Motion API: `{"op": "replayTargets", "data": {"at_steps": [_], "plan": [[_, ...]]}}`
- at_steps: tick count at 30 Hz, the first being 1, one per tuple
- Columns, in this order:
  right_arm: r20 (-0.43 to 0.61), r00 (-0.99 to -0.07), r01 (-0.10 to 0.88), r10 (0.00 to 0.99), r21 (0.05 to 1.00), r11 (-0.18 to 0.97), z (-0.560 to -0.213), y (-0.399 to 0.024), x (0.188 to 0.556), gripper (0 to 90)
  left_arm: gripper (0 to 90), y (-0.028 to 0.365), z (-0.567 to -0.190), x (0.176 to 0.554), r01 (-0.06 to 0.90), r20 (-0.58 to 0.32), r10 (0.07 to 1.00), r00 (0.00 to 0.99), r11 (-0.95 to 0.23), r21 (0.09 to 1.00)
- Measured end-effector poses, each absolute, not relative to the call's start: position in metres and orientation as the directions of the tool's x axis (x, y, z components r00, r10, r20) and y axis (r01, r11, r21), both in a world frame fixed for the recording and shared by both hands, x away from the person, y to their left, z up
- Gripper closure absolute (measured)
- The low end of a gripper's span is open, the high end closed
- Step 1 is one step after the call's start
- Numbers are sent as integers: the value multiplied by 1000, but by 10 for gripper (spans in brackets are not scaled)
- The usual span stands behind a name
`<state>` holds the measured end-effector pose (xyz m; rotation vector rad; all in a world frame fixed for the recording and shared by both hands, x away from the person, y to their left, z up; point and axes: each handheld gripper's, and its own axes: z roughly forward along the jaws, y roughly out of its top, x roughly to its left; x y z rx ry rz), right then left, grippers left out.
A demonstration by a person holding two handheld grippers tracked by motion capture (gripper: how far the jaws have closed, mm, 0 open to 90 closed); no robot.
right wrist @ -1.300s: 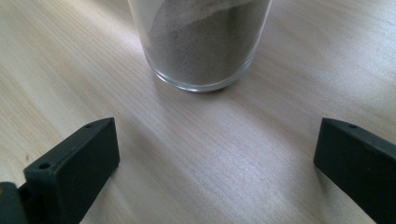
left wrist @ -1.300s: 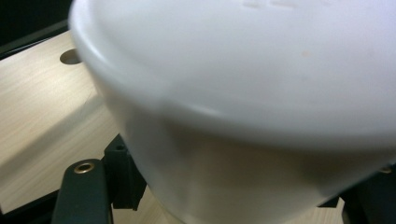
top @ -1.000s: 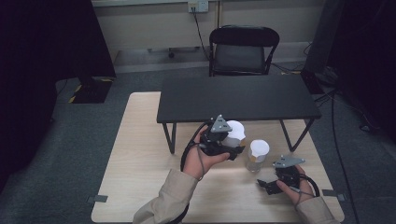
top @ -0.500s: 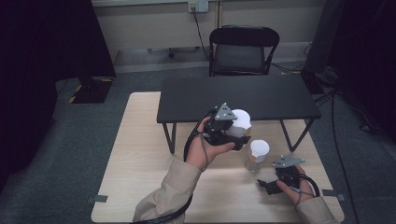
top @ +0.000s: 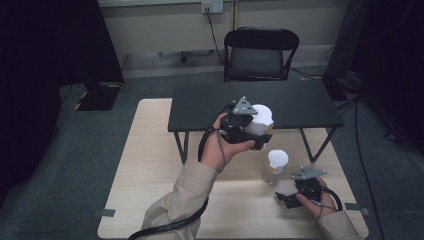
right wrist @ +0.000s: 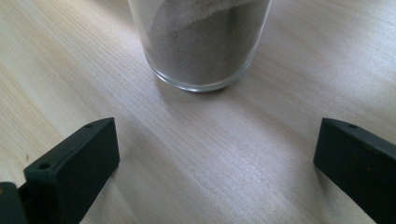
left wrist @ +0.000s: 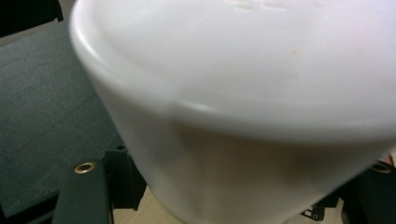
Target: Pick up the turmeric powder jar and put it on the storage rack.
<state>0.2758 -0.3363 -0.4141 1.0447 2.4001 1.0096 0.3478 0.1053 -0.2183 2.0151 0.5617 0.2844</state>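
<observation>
White cup (top: 260, 119) is clamped in the left claw (top: 252, 131), lifted off the wooden tabletop (top: 150, 165) at the front edge of the black bench (top: 300, 102); in the left gripper view the cup (left wrist: 243, 93) sits close between the black jaws, tilted. Glass (top: 275, 168) with brownish powder and a white top stands upright on the tabletop, just below and right of the cup; right claw (top: 287, 196) rests low near it, released, jaws wide apart, glass base (right wrist: 201, 46) ahead of them, not touching. Black chair (top: 260, 55) stands behind the bench.
</observation>
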Motion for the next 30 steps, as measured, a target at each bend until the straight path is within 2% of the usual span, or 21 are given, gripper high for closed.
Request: {"op": "replayTargets", "data": {"at_steps": [17, 30], "plan": [[-22, -675, 501, 738, 720, 480, -414, -336, 276, 0, 303, 97, -190, 358, 264, -15, 528, 849, -400, 878], [-22, -675, 501, 738, 720, 480, -414, -336, 276, 0, 303, 90, -184, 372, 289, -11, 577, 817, -392, 874]]}}
